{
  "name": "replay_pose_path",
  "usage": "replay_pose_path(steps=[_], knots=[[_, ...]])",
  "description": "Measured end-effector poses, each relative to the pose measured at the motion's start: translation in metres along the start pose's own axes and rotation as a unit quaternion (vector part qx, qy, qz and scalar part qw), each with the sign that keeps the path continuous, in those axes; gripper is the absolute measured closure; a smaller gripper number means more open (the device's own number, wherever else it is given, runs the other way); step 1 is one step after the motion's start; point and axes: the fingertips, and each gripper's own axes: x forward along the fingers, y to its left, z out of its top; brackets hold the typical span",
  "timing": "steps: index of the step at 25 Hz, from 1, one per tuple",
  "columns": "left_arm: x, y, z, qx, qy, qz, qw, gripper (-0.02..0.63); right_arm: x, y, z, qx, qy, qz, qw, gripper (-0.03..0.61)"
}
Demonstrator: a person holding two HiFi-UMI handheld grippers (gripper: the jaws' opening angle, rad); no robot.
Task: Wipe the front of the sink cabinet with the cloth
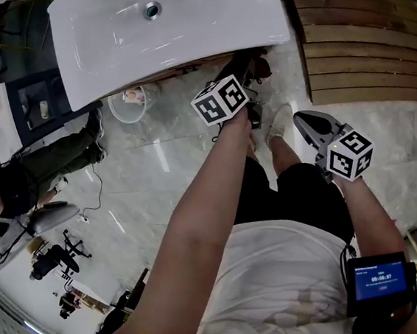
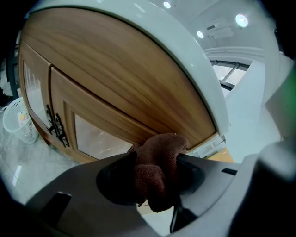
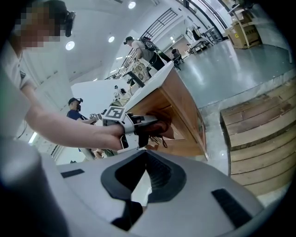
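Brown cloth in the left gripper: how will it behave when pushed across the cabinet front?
Likely floppy: the cloth bunches and folds in the jaws of the left hand-held gripper. Its terry-like nap should probably drag rather than slip on the smooth wood cabinet front. Probably light: a loose fold hangs below the grip.

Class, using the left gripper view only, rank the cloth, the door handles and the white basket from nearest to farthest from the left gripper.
1. Cloth: centre, clamped in the left gripper's jaws.
2. Door handles: lower left, on the cabinet front.
3. Basket: far left edge, beyond the cabinet.
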Motion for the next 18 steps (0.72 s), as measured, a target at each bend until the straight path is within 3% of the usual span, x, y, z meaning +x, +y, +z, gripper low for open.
replay_pose_path(steps=[12,18], knots=[[-0.041,0.051,0.045,-0.008,-0.043,0.023,0.9988,0.437,0.019,0.013,0.0,-0.002,0.01,-0.004,1.0,0.565],[-0.078,0.126,0.057,0.007,-0.039,0.085,0.9956,0.437,0.057,0.038,-0.01,-0.006,0.001,-0.001,1.0,0.565]])
